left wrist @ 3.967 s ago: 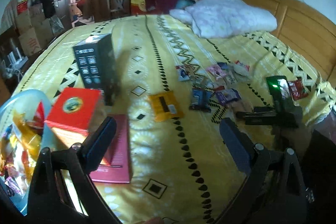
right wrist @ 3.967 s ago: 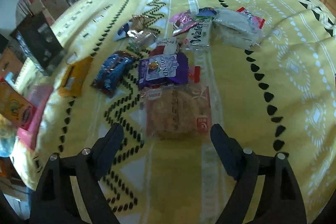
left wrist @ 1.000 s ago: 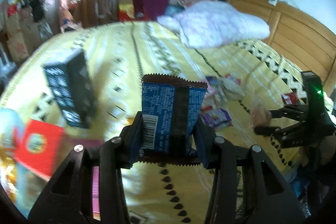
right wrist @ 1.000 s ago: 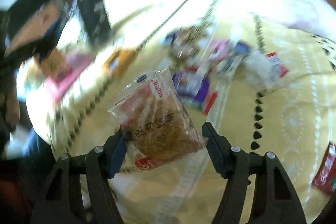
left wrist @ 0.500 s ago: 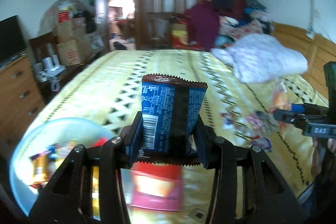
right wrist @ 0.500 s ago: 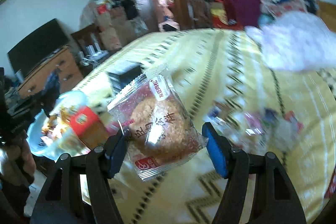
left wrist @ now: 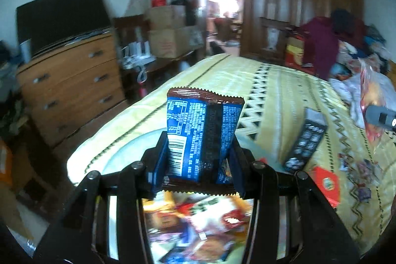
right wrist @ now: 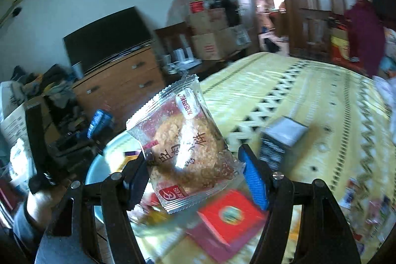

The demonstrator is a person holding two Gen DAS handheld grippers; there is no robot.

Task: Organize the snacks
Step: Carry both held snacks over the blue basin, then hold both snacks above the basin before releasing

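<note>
A blue snack packet (left wrist: 201, 134) stood upright at frame centre, pinched between the left gripper's (left wrist: 198, 162) jaws above a pale blue bowl (left wrist: 123, 152) of snacks. The right gripper (right wrist: 195, 177) clamped a clear-wrapped cake (right wrist: 183, 147) mid-frame, over a red box (right wrist: 230, 214) on the yellow bedspread (right wrist: 309, 100).

glossy blue foil packet (left wrist: 201, 132), clear shiny plastic pastry wrapper (right wrist: 183, 142), yellow woven cloth bedspread (left wrist: 279, 95), wooden dresser (left wrist: 71, 81)
</note>
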